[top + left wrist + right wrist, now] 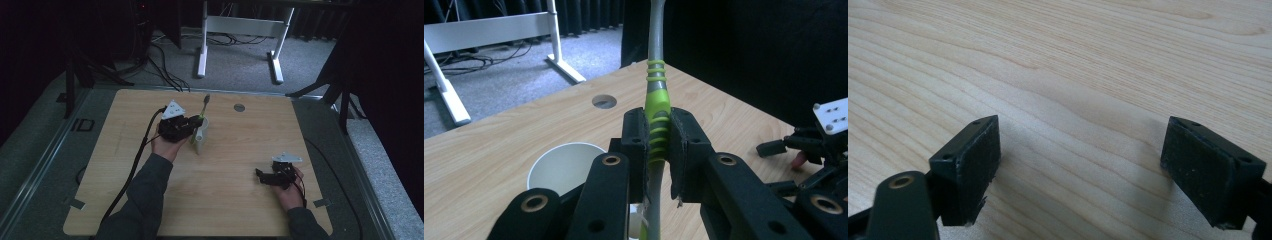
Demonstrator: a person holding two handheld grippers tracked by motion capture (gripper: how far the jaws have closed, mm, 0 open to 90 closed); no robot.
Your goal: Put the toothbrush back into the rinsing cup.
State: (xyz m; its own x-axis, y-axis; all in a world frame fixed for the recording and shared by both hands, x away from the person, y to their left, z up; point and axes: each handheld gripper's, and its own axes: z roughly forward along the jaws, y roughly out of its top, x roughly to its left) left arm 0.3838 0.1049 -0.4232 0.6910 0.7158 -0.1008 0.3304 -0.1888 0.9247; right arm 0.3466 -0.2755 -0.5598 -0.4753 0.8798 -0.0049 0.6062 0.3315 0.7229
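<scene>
Toothbrush held over the cup

At lower right of the high view the right tongs rest on the surface, jaws spread wide and empty. Farther back, centre frame, the left tongs clamp the green-grip toothbrush upright just above the white paper cup; I'd keep it vertical and lower its bottom end inside the rim before releasing.

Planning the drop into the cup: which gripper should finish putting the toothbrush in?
Left. The left gripper already clamps the toothbrush right beside the paper cup; the right gripper sits open over bare table.
</scene>
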